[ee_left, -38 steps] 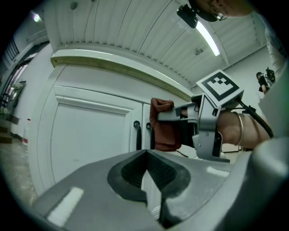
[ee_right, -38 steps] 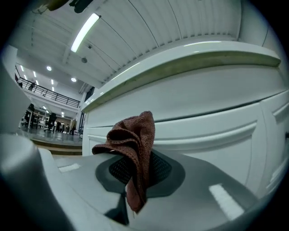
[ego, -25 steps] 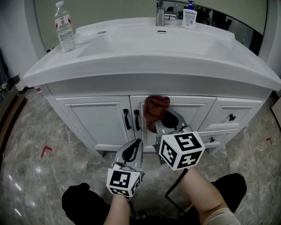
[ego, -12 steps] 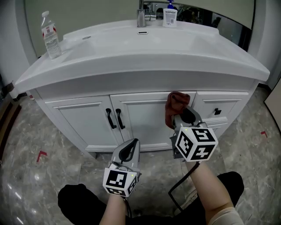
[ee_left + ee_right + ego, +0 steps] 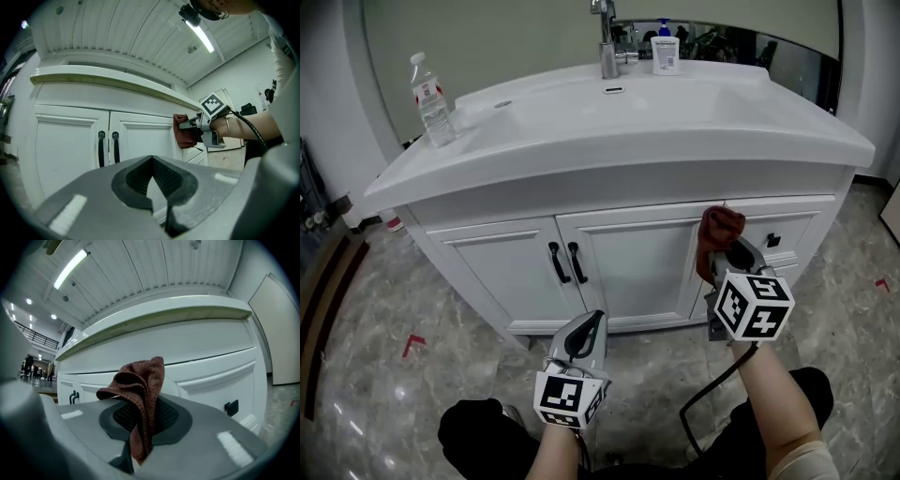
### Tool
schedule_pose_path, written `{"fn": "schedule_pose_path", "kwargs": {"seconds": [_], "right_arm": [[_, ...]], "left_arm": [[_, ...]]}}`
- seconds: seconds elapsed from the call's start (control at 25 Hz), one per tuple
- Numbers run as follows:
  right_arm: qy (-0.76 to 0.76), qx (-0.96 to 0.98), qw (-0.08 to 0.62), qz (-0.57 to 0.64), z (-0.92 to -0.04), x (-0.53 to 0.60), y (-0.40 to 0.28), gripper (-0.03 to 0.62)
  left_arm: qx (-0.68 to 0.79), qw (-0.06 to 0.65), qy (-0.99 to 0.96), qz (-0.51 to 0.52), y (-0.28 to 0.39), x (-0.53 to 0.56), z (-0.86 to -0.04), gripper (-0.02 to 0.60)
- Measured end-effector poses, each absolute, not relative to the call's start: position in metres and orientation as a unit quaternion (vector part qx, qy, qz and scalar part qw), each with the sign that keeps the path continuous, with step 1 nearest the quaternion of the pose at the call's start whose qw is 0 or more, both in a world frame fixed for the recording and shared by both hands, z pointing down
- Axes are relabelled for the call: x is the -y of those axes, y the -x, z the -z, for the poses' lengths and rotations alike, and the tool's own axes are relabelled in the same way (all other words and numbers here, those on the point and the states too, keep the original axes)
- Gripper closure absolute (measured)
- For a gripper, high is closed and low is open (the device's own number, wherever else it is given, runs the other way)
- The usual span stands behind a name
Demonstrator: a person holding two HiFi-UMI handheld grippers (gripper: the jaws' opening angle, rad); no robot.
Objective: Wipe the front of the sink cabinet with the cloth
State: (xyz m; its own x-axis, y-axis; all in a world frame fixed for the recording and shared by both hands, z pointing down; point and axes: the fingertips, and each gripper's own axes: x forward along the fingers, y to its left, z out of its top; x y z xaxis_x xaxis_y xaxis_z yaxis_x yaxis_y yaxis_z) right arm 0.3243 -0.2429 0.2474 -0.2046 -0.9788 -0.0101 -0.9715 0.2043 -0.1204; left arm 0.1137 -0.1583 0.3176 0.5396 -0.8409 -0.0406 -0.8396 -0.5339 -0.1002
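My right gripper (image 5: 733,258) is clenched on the reddish cloth (image 5: 720,232), which sits against the sink cabinet (image 5: 628,253) front, at 3 o'clock from the black door handles (image 5: 565,262). My left gripper (image 5: 587,330) hangs at 6 o'clock, clenched on nothing, apart from the doors.

Right tool (image 5: 727,249) raised, clamped; left tool (image 5: 596,319) low, closed.
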Motion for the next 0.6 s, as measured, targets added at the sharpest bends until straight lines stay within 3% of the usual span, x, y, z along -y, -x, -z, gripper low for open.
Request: {"fn": "schedule_pose_path", "kwargs": {"seconds": [0.2, 0.6], "right_arm": [[0.593, -0.804, 0.032, 0.044, -0.264, 0.235, -0.269, 0.514], [0.523, -0.852, -0.005, 0.038, -0.304, 0.252, -0.123, 0.514]], "left_arm": [[-0.465, 0.069, 0.882, 0.005, -0.111, 0.151, -0.308, 0.580], [-0.500, 0.021, 0.865, -0.030, -0.059, 0.154, -0.309, 0.580]]}}
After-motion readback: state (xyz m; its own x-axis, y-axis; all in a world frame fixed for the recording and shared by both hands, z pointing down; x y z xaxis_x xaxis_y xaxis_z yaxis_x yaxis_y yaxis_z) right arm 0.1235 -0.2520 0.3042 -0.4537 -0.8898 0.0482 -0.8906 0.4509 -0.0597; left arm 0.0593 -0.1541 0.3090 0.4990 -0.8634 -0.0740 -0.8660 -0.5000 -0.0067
